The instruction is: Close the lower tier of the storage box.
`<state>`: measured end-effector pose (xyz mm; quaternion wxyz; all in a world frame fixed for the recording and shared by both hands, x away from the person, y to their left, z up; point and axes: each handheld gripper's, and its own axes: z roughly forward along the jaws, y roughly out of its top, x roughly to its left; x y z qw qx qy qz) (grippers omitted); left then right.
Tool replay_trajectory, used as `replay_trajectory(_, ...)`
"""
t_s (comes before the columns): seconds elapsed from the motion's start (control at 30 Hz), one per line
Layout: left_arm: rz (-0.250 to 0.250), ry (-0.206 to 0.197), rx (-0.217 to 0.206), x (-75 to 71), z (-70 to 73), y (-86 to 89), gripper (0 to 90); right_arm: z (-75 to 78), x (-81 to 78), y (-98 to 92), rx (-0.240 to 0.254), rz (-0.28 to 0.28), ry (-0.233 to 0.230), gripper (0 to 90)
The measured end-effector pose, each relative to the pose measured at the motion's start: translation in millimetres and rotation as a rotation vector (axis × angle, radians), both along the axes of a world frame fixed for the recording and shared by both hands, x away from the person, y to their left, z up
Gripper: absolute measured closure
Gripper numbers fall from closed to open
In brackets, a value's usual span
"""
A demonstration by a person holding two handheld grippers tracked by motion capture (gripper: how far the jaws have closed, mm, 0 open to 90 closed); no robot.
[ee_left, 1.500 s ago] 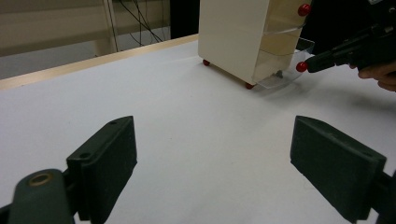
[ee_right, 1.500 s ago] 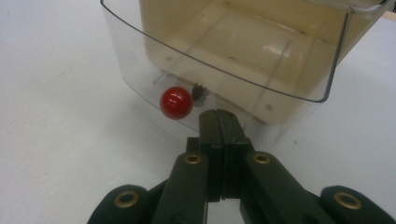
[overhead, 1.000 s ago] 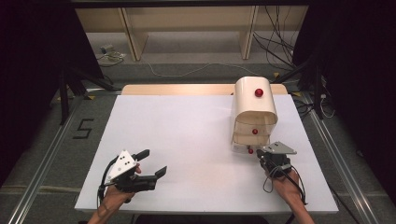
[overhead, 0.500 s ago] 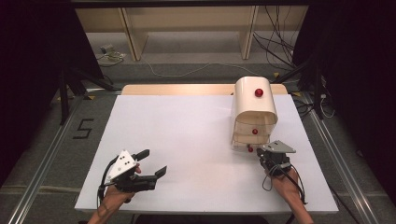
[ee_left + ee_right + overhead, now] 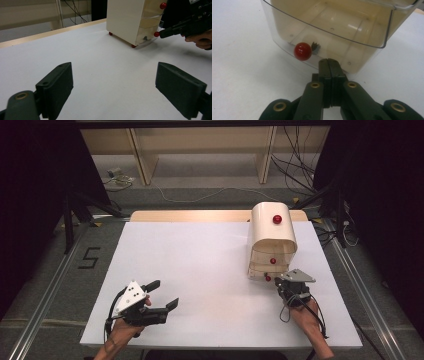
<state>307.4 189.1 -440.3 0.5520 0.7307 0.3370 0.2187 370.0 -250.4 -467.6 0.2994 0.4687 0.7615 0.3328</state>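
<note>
In the high view, a small cream drawer cabinet (image 5: 272, 237) with a rounded top stands on the white table (image 5: 200, 270) toward the far right side. A red knob (image 5: 277, 219) sits on its top, and two more red knobs mark the drawer fronts facing the person. The right gripper (image 5: 281, 279) is held just in front of the cabinet's lowest drawer, its tip close to the bottom red knob (image 5: 268, 278); from here I cannot tell whether they touch. The left gripper (image 5: 164, 295) rests low over the near left part of the table, well apart from the cabinet, with its jaws spread wide and nothing between them.

In the left gripper view, the two black jaws stand far apart over bare table. Beyond them the cabinet (image 5: 125, 20) stands upright on small red feet, and the right gripper (image 5: 163, 33) reaches in from the right with its tip right at the lowest drawer's red knob (image 5: 156, 34).

In the right gripper view, the jaws are pressed flat together with nothing clamped. The clear plastic drawer (image 5: 329, 32) sits directly ahead, slightly pulled out, with a small dark object (image 5: 315, 47) lying inside. Its red knob (image 5: 302, 51) is just left of and beyond the jaw tips, not between them
</note>
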Motion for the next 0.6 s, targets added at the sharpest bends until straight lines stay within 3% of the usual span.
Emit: replay_trajectory(0.6,0.003,0.003,0.0,1.4,-0.3,-0.3,14.3,-3.7,8.8,0.9,-0.003,-0.017,-0.019,90.0)
